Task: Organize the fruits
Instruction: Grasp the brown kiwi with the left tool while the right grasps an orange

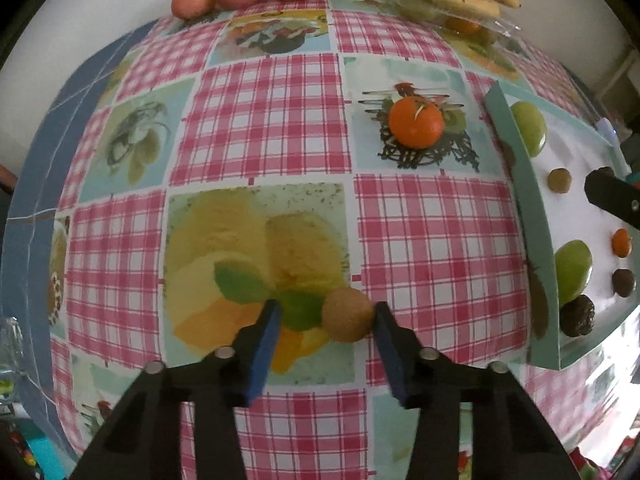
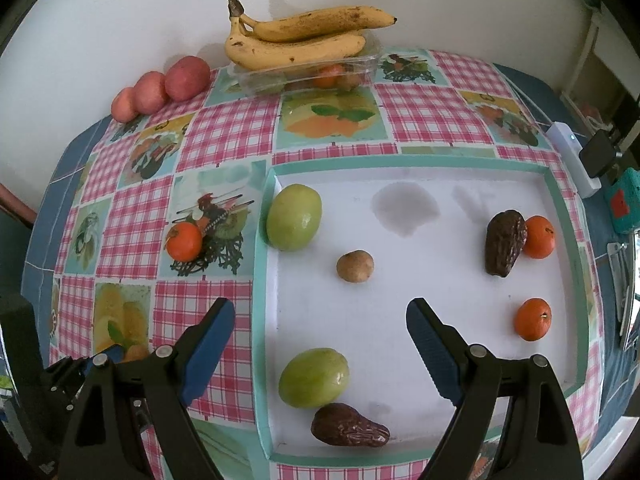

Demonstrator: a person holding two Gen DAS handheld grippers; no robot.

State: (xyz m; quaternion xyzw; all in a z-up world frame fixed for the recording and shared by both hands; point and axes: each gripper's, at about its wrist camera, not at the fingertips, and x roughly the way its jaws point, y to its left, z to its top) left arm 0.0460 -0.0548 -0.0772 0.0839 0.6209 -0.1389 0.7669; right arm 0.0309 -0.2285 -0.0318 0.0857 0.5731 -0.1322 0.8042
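Observation:
My left gripper [image 1: 326, 314] is open low over the tablecloth, with a small round brown fruit [image 1: 347, 314] between its fingers, against the right pad. A tangerine [image 1: 416, 121] lies farther ahead on the cloth; it also shows in the right wrist view [image 2: 184, 241]. My right gripper [image 2: 320, 316] is open and empty above the teal-rimmed white tray [image 2: 264, 300]. The tray holds two green fruits [image 2: 294, 216] [image 2: 313, 377], a small brown fruit [image 2: 355, 266], two dates [image 2: 505, 242] [image 2: 350, 426] and two tangerines [image 2: 539, 237] [image 2: 533, 319].
Bananas [image 2: 296, 42] lie on a clear plastic box [image 2: 308, 74] at the back by the wall. Three red-pink fruits [image 2: 162, 88] sit at the back left. A white device [image 2: 572, 156] and a teal object [image 2: 624, 200] lie right of the tray.

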